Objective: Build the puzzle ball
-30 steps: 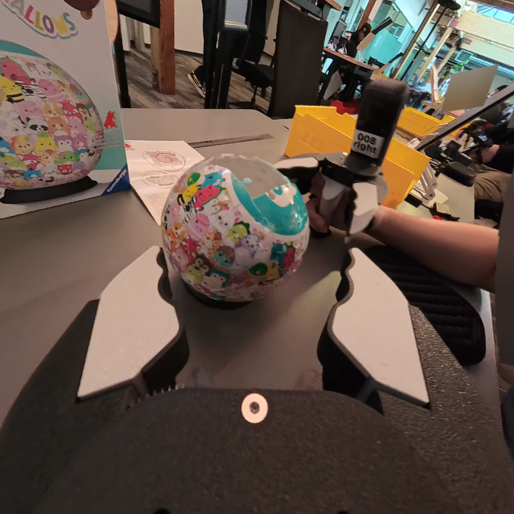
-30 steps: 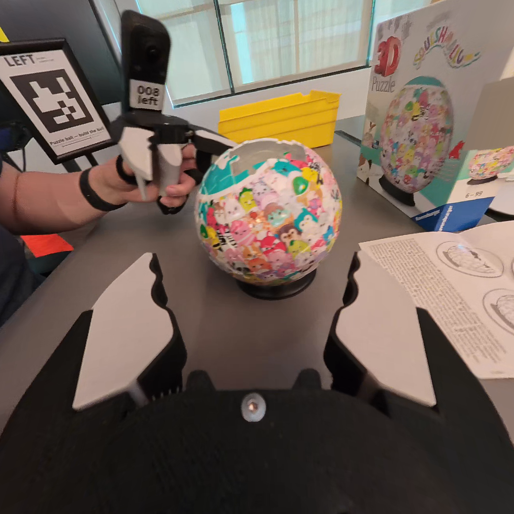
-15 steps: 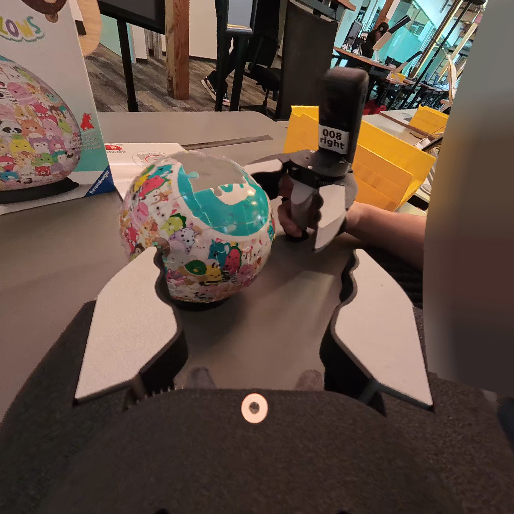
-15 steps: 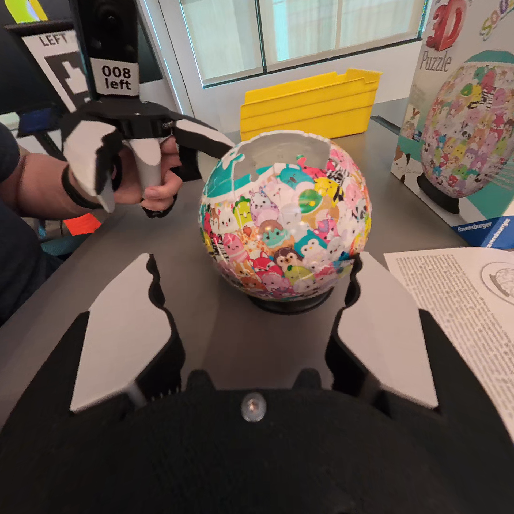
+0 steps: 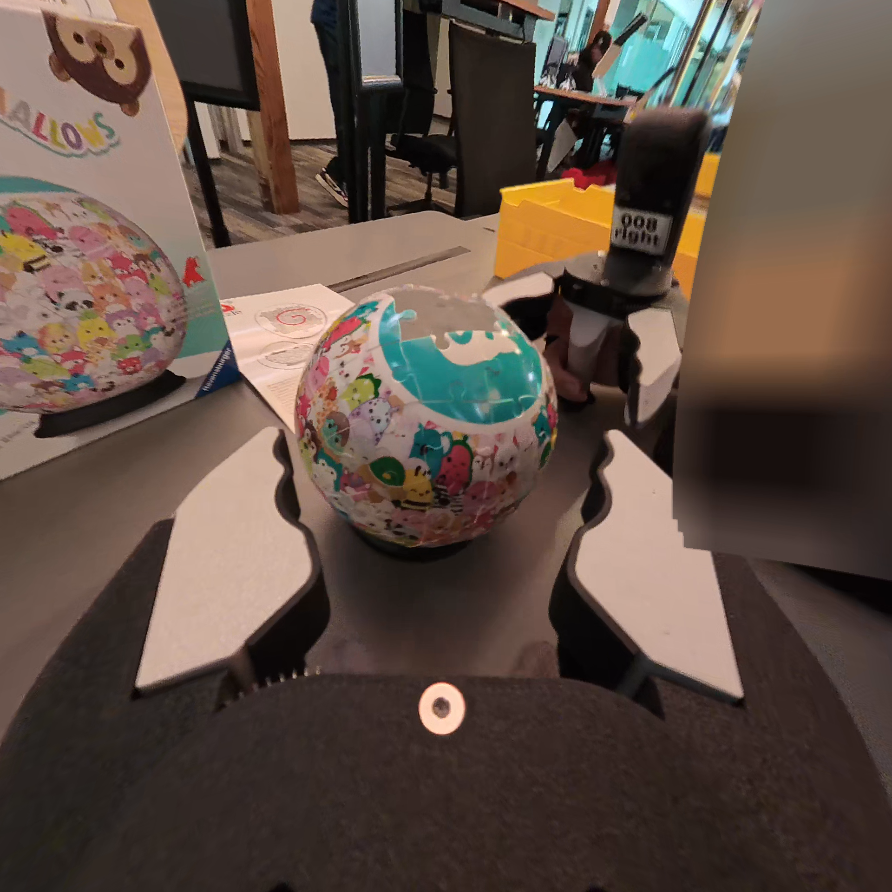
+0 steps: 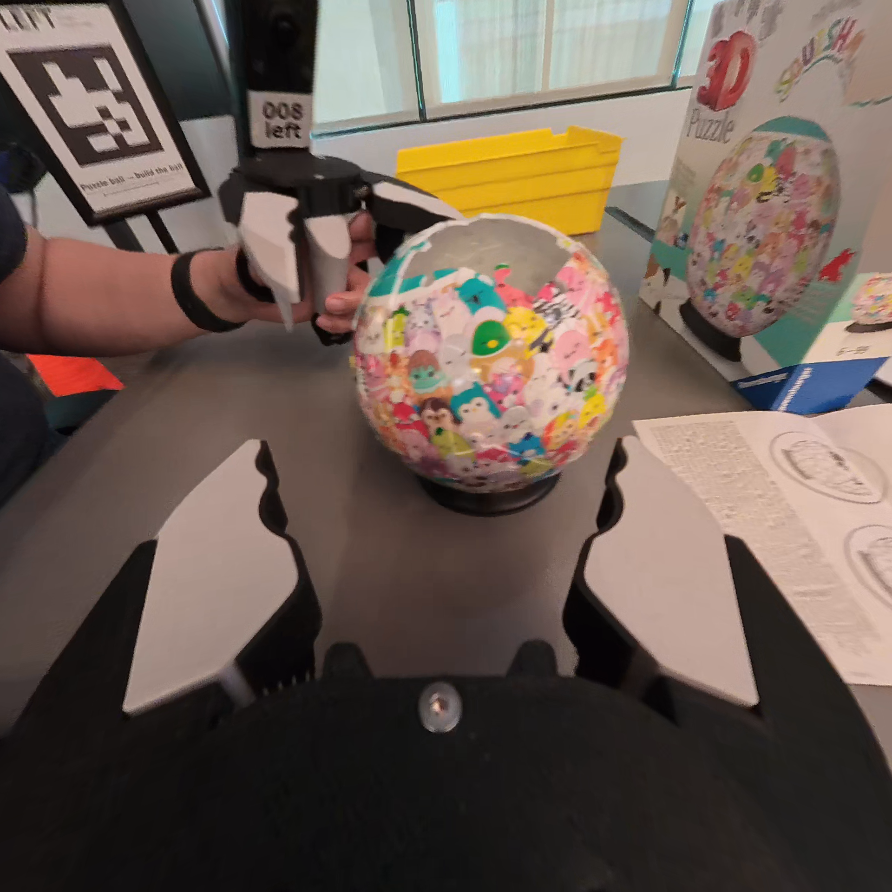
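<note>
Two grippers are framing the puzzle ball (image 5: 427,425) from opposite sides of the grey table (image 5: 96,507), and both are empty with their fingers spread wide apart. The ball is sitting on its round black stand (image 6: 487,497) near the middle of the table, and it is unfinished: a jagged opening at the top is showing the grey inside of the shell. The left gripper (image 5: 437,487) is reaching toward the ball's lower half, with its fingertips just beside the shell on either side; whether they are touching it cannot be told. The right gripper (image 6: 441,487) is facing the ball from the opposite side, fingertips near the stand but apart from it. No loose piece is showing in either view, so the step in hand is judged to be steadying or turning the ball to present the opening. To do this well, close one gripper gently across the widest part of the shell, since the interlocked pieces will likely flex or pop apart under a hard squeeze. Keep the ball seated on the stand while turning it. The puzzle box (image 6: 772,202) and the instruction sheet (image 6: 782,521) are lying to the right in the right wrist view, and a yellow bin (image 6: 507,178) is standing at the far edge.
</note>
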Demonstrator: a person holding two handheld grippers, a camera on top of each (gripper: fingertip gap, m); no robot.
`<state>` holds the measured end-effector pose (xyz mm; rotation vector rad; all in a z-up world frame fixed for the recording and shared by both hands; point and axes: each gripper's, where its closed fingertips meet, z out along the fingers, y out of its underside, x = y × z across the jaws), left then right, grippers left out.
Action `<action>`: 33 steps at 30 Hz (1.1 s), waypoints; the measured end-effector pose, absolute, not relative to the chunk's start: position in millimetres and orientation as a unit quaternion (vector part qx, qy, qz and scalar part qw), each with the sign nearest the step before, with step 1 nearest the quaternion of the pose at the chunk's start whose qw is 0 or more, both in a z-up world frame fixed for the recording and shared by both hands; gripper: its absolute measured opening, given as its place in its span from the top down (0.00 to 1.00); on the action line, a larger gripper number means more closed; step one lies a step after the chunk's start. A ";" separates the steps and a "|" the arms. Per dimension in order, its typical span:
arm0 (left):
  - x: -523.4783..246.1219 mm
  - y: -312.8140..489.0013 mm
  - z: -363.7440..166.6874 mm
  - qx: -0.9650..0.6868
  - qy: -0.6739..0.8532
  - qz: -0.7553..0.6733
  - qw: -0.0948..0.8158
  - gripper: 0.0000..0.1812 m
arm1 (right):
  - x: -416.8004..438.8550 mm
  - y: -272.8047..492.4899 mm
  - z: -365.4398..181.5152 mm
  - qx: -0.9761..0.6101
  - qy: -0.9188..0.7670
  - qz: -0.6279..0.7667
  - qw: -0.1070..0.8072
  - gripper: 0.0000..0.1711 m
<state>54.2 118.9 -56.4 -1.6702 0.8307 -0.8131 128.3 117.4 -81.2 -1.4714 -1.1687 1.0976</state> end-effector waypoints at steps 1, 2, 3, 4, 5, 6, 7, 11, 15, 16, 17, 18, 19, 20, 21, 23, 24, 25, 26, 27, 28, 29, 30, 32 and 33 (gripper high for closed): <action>54.8 118.4 -58.3 -0.696 0.356 -0.328 0.530 0.36 | 127.7 123.9 -83.6 -0.601 -0.485 0.434 0.464 0.25; 56.4 117.6 -59.7 -0.693 0.362 -0.322 0.533 0.36 | 126.3 128.3 -84.7 -0.600 -0.492 0.429 0.463 0.25; 58.8 116.4 -60.5 -0.691 0.366 -0.322 0.534 0.36 | 124.7 130.6 -85.3 -0.599 -0.496 0.429 0.459 0.25; 60.9 116.0 -61.1 -0.688 0.368 -0.323 0.536 0.37 | 123.3 132.8 -87.1 -0.598 -0.502 0.426 0.457 0.25; 62.5 116.0 -61.5 -0.684 0.369 -0.324 0.540 0.37 | 121.8 134.1 -90.2 -0.598 -0.511 0.420 0.453 0.25; 63.7 116.2 -62.6 -0.681 0.372 -0.323 0.542 0.37 | 120.0 132.7 -92.8 -0.595 -0.524 0.416 0.446 0.25; 64.2 116.6 -64.4 -0.680 0.376 -0.321 0.542 0.37 | 118.2 131.5 -95.5 -0.590 -0.540 0.407 0.441 0.26; 63.8 117.3 -68.2 -0.672 0.382 -0.311 0.553 0.37 | 113.4 134.0 -108.9 -0.583 -0.590 0.352 0.433 0.26; 61.2 120.9 -74.4 -0.670 0.399 -0.276 0.562 0.38 | 112.4 142.7 -113.4 -0.578 -0.606 0.317 0.445 0.26; 61.1 121.7 -76.6 -0.671 0.404 -0.270 0.560 0.37 | 111.3 144.4 -113.4 -0.578 -0.606 0.317 0.445 0.26; 61.0 123.0 -77.9 -0.671 0.406 -0.266 0.560 0.38 | 110.3 146.6 -113.0 -0.579 -0.604 0.317 0.447 0.27; 61.0 124.4 -78.3 -0.670 0.407 -0.264 0.562 0.38 | 109.6 149.5 -112.7 -0.580 -0.602 0.314 0.450 0.29; 62.2 124.7 -78.9 -0.668 0.409 -0.265 0.562 0.38 | 108.9 150.4 -113.0 -0.579 -0.603 0.314 0.449 0.29; 63.2 125.5 -79.9 -0.668 0.412 -0.264 0.561 0.39 | 108.0 150.8 -112.7 -0.578 -0.604 0.316 0.449 0.31; 63.8 127.1 -80.8 -0.668 0.412 -0.261 0.561 0.39 | 106.7 150.3 -111.6 -0.576 -0.603 0.322 0.448 0.33; 64.7 129.0 -81.2 -0.669 0.413 -0.258 0.562 0.39 | 104.1 146.7 -109.7 -0.572 -0.602 0.339 0.441 0.37; 64.2 129.9 -81.2 -0.669 0.413 -0.256 0.562 0.39 | 103.7 147.1 -109.4 -0.573 -0.601 0.341 0.441 0.37; 63.6 130.5 -81.0 -0.669 0.411 -0.258 0.563 0.39 | 103.2 147.4 -109.2 -0.574 -0.599 0.343 0.441 0.37; 63.3 130.9 -80.6 -0.669 0.408 -0.263 0.563 0.39 | 102.7 147.5 -108.8 -0.576 -0.597 0.344 0.441 0.37; 63.0 131.3 -80.2 -0.671 0.403 -0.271 0.561 0.39 | 102.0 147.3 -107.9 -0.578 -0.592 0.348 0.440 0.37; 62.8 131.5 -79.7 -0.673 0.397 -0.281 0.557 0.39 | 101.7 146.8 -107.2 -0.583 -0.588 0.353 0.435 0.37; 62.5 131.7 -78.8 -0.675 0.391 -0.292 0.554 0.39 | 101.5 146.3 -106.7 -0.589 -0.584 0.359 0.428 0.37; 62.3 131.9 -77.3 -0.676 0.384 -0.303 0.552 0.39 | 101.3 145.6 -105.9 -0.595 -0.578 0.367 0.420 0.37; 62.0 132.6 -72.3 -0.676 0.369 -0.326 0.549 0.39 | 100.6 144.3 -103.3 -0.609 -0.562 0.388 0.403 0.37; 62.0 132.9 -69.3 -0.675 0.363 -0.335 0.548 0.39 | 100.3 143.4 -101.8 -0.616 -0.554 0.399 0.393 0.37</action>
